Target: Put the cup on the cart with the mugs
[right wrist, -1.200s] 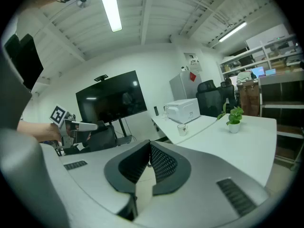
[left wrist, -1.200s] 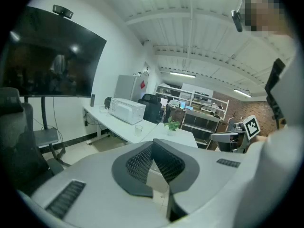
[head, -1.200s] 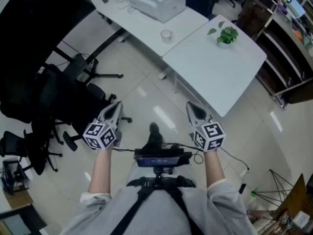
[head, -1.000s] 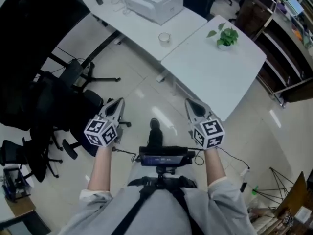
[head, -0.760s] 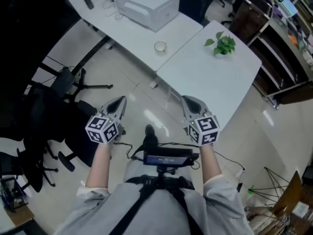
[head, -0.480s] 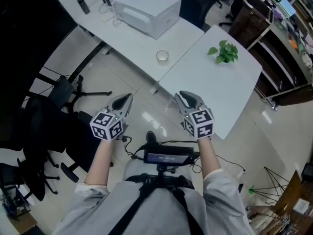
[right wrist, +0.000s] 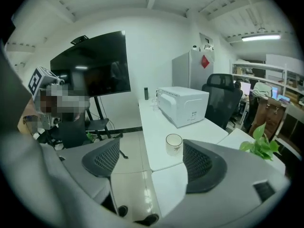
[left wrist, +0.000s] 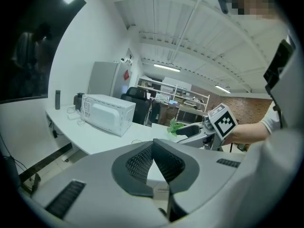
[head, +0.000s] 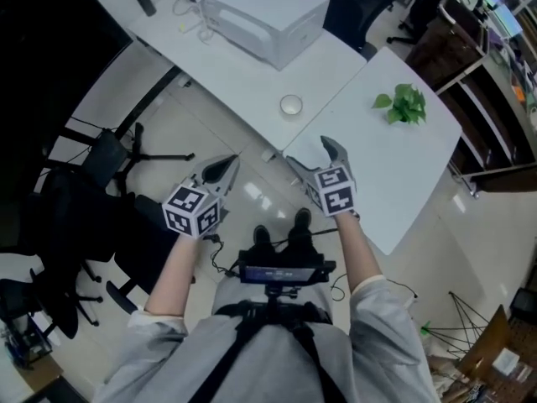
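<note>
A small pale cup (head: pixel 291 105) stands near the front edge of the white table (head: pixel 252 74); the right gripper view shows the cup (right wrist: pixel 174 144) beyond the jaws, in line with the gap. My right gripper (head: pixel 309 151) hovers just short of the table edge, below the cup in the head view. It is open, its jaws have just been opening, and nothing is between its pads (right wrist: pixel 202 165). My left gripper (head: pixel 230 163) is over the floor to the left, shut and empty, as in its own view (left wrist: pixel 153 146). No cart or mugs in view.
A white microwave (head: pixel 264 7) sits on the table behind the cup. A potted plant (head: pixel 403 106) stands on the adjoining white table (head: pixel 394 166) to the right. Black office chairs (head: pixel 92 183) crowd the floor at left. Shelving (head: pixel 470 65) runs along the right.
Both grippers have moved forward toward the table edge. The right gripper's jaws, shut before, now stand open. The cup sits closer to the right gripper.
</note>
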`<state>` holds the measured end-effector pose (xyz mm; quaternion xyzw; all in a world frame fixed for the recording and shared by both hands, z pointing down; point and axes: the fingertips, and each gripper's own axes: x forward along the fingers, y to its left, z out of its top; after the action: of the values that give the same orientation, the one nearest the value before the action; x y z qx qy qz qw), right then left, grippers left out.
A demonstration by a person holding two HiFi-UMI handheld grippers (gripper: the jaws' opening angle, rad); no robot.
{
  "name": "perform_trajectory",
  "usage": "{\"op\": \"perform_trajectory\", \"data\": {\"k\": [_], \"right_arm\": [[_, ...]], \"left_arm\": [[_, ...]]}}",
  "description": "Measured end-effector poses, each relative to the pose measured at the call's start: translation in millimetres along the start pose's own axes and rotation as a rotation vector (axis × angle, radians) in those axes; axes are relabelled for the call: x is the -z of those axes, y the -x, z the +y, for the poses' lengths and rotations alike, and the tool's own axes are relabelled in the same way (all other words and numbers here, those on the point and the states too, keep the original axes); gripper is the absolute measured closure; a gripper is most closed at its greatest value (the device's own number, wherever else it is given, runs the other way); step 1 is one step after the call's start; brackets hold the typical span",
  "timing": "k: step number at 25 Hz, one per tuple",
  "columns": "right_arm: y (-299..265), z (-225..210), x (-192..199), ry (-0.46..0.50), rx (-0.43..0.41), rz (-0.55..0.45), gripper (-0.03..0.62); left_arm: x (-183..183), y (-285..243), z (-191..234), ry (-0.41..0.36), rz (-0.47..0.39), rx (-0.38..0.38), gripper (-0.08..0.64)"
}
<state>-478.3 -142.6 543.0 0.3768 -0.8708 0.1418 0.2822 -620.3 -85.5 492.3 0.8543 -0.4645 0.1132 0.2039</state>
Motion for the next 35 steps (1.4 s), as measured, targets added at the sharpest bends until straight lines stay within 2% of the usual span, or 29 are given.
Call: {"op": "perform_trajectory", "data": {"k": [4, 9, 18, 26, 33, 35], "right_arm": [[-49.0, -20.1, 1.4, -0.004, 0.009, 0.030, 0.147], [-102.5, -53.8, 8.2, -0.066, 0.041, 0.040, 0.127], [-195.9, -95.6, 35.4, -0.110, 0.087, 0.025, 0.123], [-236.7, -107.8, 43.3, -0.099, 0.116, -0.014, 0.123], [-256.5, -109.0, 46.8, -0.113, 0.089, -0.031, 0.123], [-258.6, -107.0, 45.8, -0.094, 0.084, -0.034, 0.178]], "left_arm": [[-10.3, -16.3, 17.7, 0.001, 0.012, -0.048, 0.563], [-14.5, -32.0, 25.6, 0.056, 0.009, -0.106, 0.563], [4.4, -82.3, 35.7, 0.113, 0.074, -0.135, 0.563], [19.1, -107.0, 44.6, 0.159, 0.095, -0.154, 0.563], [25.3, -107.9, 49.1, 0.172, 0.101, -0.169, 0.563], [28.2, -105.2, 50.8, 0.176, 0.102, -0.177, 0.563]]}}
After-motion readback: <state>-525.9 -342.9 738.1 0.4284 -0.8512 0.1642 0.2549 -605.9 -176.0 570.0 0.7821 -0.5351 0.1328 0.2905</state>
